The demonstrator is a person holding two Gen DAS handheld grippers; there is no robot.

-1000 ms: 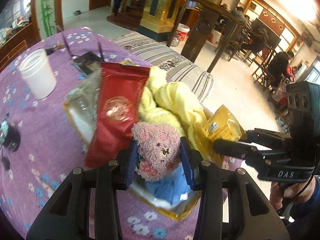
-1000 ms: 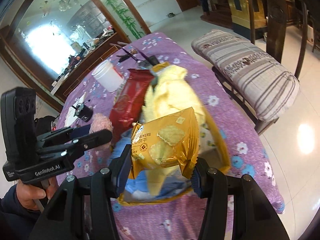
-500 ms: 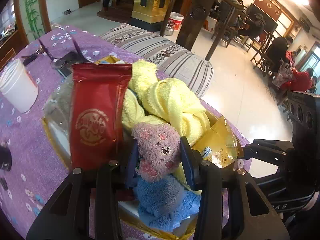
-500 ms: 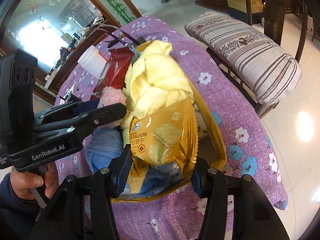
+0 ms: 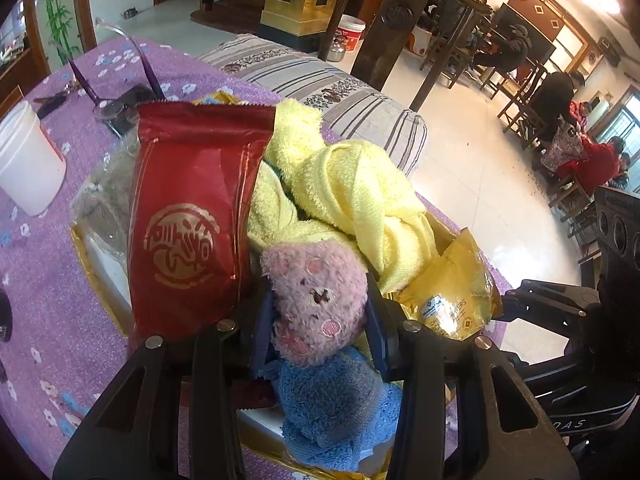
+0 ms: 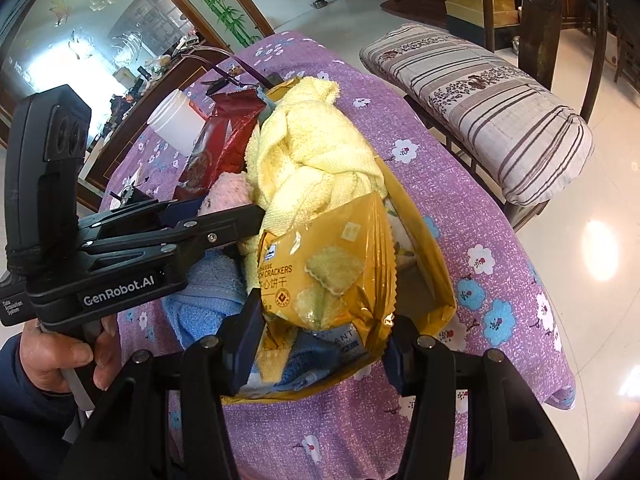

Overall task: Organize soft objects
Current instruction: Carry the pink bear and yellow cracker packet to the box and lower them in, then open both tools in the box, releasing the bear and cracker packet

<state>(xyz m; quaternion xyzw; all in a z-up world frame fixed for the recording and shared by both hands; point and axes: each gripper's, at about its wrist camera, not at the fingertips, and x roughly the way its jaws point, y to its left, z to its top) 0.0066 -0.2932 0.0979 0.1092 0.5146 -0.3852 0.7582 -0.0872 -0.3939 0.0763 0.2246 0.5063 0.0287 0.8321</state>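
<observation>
Closer now vs a sec ago: left gripper [image 5: 318, 322], clamped on pink plush toy [image 5: 316, 300], sits low over gold tray [image 5: 86, 258], above blue towel [image 5: 340, 412]; likely near drop-off. Right view: right gripper [image 6: 320, 334] pinches cracker pack [image 6: 326, 276] upright against yellow towel [image 6: 316, 160]; plush fuzzy, squashed.

Left gripper [image 5: 318, 312] clamped on pink plush toy [image 5: 314, 300], fingers pressed against both its sides. Right gripper [image 6: 320, 320] pinched gold cracker packet [image 6: 326, 268] by lower part. Left hand [image 6: 68, 354] wrapped around left gripper's handle (bare fingers visible, dark sleeve). Grippers sat side by side.
</observation>
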